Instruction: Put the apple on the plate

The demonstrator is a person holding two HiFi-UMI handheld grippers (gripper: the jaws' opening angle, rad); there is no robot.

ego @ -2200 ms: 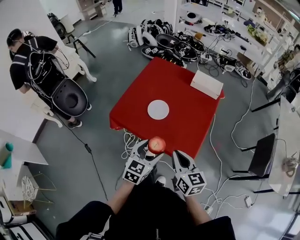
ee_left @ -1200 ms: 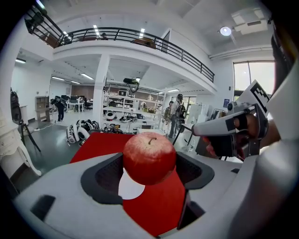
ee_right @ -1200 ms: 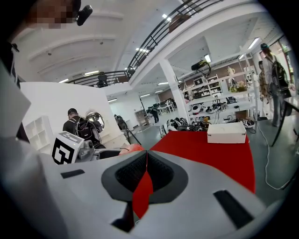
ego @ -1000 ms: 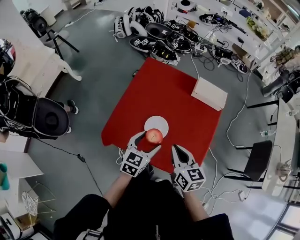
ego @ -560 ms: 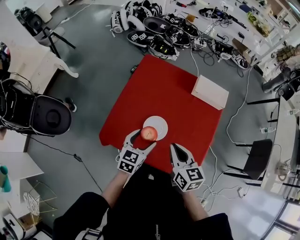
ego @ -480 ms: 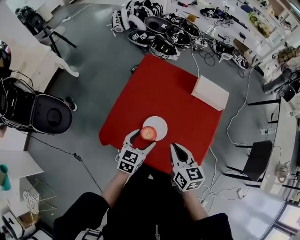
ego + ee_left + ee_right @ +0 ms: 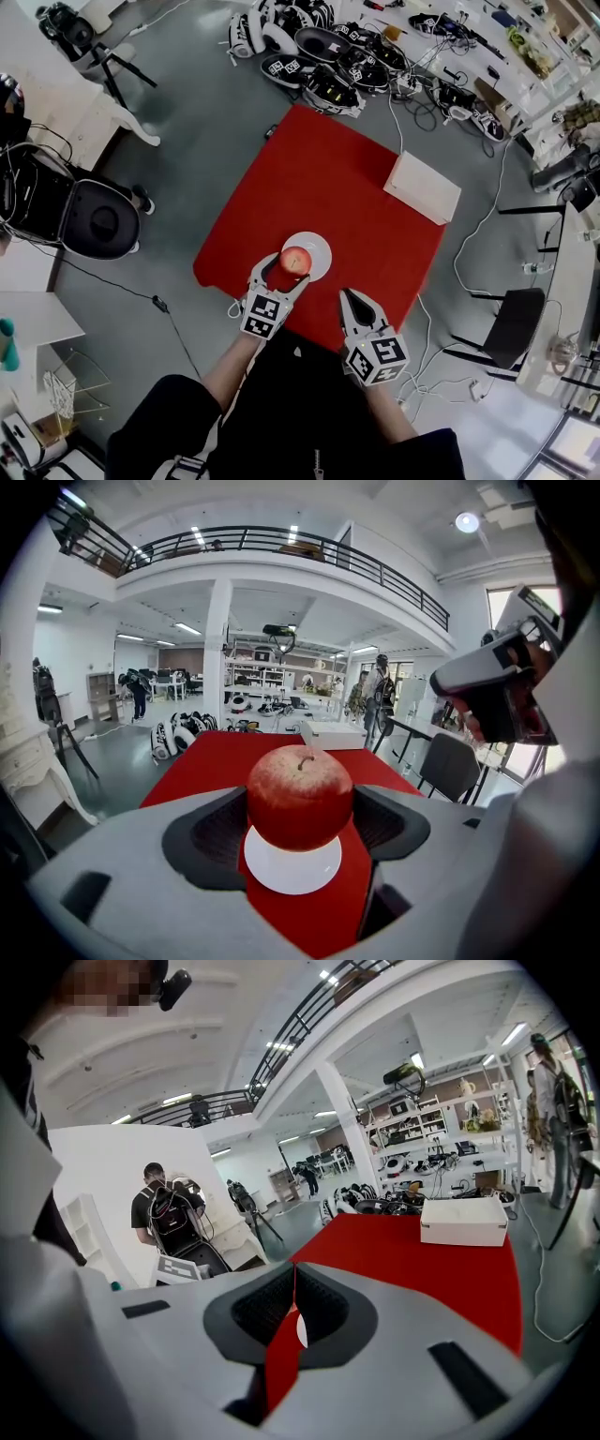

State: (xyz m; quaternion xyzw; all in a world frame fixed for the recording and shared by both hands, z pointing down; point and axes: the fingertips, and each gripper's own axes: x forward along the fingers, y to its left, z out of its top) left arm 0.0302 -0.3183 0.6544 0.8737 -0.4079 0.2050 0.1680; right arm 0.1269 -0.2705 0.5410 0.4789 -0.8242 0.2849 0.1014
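**Apple held over the plate by the left gripper**

Nearest to the camera in the head view are the person's two forearms, each one ending in a marker cube. The right gripper (image 7: 351, 298) hangs over the near edge of the desk (image 7: 328, 187), which is covered in red. In the right gripper view its jaws are pressed together, with only a thin slit between them and nothing inside – this gripper carries nothing.

A little further on and to the left, the left gripper (image 7: 281, 275) is closed on the apple (image 7: 296, 259). In the left gripper view the two dark pads sit against the left and right sides of the fruit. The apple is red and stands upright, with its stem pointing up.

Directly under and behind the apple lies the white round plate (image 7: 319, 247), near the front edge of the desk. In the head view the apple covers the left part of the plate, and in the left gripper view the plate shows just below the fruit. If the apple touches the plate or is only above it, I cannot tell.

Further back, at the right side of the desk, is a flat white box (image 7: 422, 187), well apart from the plate. Beyond the far corner of the desk, black and white equipment (image 7: 319, 56) is piled on the grey floor (image 7: 206, 122) among cables.
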